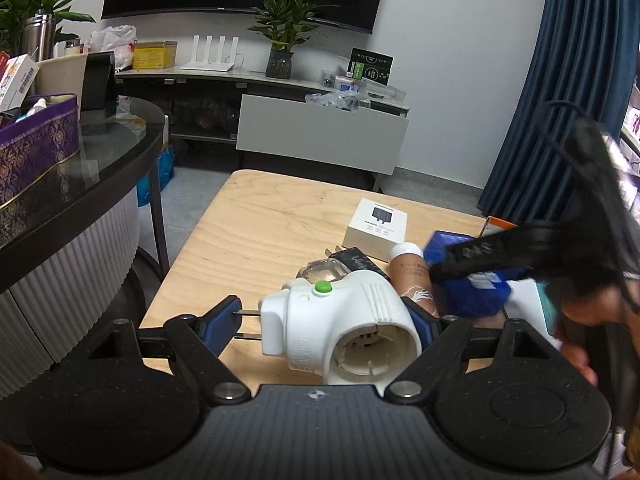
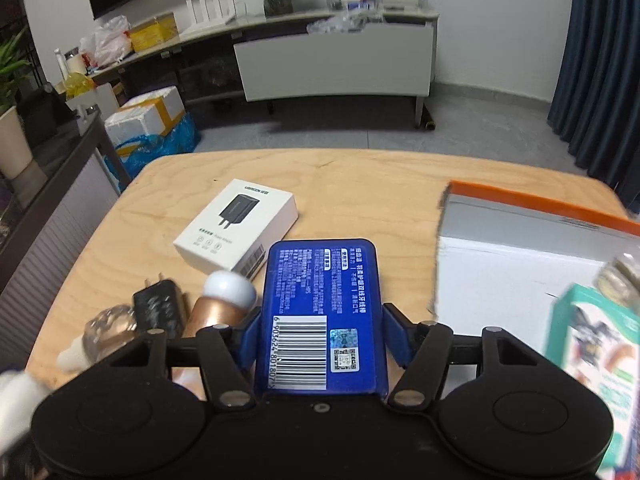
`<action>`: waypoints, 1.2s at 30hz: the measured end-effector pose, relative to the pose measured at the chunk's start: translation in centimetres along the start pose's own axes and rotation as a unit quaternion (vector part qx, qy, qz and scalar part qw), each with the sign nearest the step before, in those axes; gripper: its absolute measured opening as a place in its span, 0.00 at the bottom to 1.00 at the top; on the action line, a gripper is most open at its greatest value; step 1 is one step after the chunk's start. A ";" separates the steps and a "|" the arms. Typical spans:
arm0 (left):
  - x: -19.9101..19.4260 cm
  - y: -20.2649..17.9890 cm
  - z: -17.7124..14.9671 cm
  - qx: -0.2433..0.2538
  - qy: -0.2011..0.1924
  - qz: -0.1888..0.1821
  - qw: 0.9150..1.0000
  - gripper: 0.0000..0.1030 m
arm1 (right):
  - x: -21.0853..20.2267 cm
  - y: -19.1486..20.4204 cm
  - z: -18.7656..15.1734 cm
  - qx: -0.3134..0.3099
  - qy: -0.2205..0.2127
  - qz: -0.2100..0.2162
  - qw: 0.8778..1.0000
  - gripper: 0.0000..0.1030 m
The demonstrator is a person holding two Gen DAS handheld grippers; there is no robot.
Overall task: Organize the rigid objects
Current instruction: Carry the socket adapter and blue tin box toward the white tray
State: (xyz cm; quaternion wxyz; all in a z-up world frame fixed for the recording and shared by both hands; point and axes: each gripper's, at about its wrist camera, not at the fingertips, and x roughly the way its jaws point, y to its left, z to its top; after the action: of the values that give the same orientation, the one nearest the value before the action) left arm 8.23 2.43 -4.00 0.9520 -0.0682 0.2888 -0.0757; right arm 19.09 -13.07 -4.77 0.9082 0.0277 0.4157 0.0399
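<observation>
The right gripper (image 2: 320, 334) had its jaws about half open, pads against both long edges of a blue barcoded box (image 2: 322, 312) lying on the wooden table (image 2: 360, 184); its long axis ran away from the camera. The left gripper (image 1: 332, 316) stood wide, clamped across a white plug-in device (image 1: 340, 324), prongs pointing left against one pad. Lifting the box might nudge the white-capped bottle (image 2: 224, 300) just beside it.

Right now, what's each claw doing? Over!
Left gripper clamps white plastic plug-in device. Right gripper straddles blue barcoded box. Copper tube crowds alongside.
</observation>
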 end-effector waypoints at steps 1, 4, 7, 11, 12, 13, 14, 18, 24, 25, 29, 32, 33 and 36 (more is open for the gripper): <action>-0.1 -0.2 0.0 0.004 -0.001 0.000 1.000 0.83 | -0.9 -0.1 -0.4 0.000 -0.002 0.003 1.000 0.72; -0.4 -0.7 0.2 -0.001 0.005 -0.009 1.000 0.83 | -4.0 -0.8 -1.9 0.008 -0.015 0.011 1.000 0.72; -1.2 -1.9 0.5 0.010 -0.002 -0.015 1.000 0.83 | -7.1 -1.2 -3.2 0.014 -0.032 0.011 0.999 0.72; -2.6 -3.7 0.8 0.021 -0.013 -0.026 0.999 0.83 | -11.4 -2.6 -5.1 0.026 -0.058 0.005 0.998 0.72; -3.0 -4.2 0.9 0.026 -0.016 -0.029 0.999 0.83 | -12.3 -3.2 -5.6 0.033 -0.061 0.004 0.998 0.72; -3.3 -4.8 1.0 0.031 -0.018 -0.034 0.999 0.83 | -13.0 -3.7 -6.0 0.040 -0.063 0.004 0.997 0.72; -3.6 -5.4 1.1 0.036 -0.020 -0.037 0.998 0.83 | -13.8 -4.3 -6.4 0.047 -0.066 0.001 0.997 0.72; -5.1 -8.3 1.2 0.058 -0.031 -0.055 0.996 0.83 | -17.0 -6.4 -8.3 0.062 -0.085 -0.019 0.994 0.72; -6.1 -12.5 0.8 0.081 -0.033 -0.093 0.992 0.83 | -20.6 -10.1 -10.6 0.088 -0.108 -0.057 0.989 0.72; -6.2 -13.0 0.7 0.082 -0.031 -0.102 0.991 0.83 | -21.1 -10.8 -11.1 0.093 -0.112 -0.063 0.987 0.72; -5.7 -15.0 0.8 0.092 -0.027 -0.122 0.988 0.83 | -22.5 -12.9 -12.3 0.112 -0.119 -0.081 0.983 0.72; -5.2 -16.1 0.9 0.099 -0.026 -0.131 0.986 0.83 | -23.3 -14.0 -13.1 0.122 -0.125 -0.086 0.981 0.72; -5.0 -16.4 0.9 0.099 -0.025 -0.132 0.986 0.83 | -23.6 -14.3 -13.2 0.125 -0.127 -0.087 0.980 0.72; -4.5 -16.9 1.1 0.095 -0.021 -0.135 0.986 0.83 | -24.0 -15.0 -13.5 0.130 -0.131 -0.090 0.979 0.72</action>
State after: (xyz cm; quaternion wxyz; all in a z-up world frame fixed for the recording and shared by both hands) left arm 3.35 -13.22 2.24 0.9409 -0.0174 0.2484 -0.2295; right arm -6.00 -30.02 3.24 0.9433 0.1126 0.2958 -0.1002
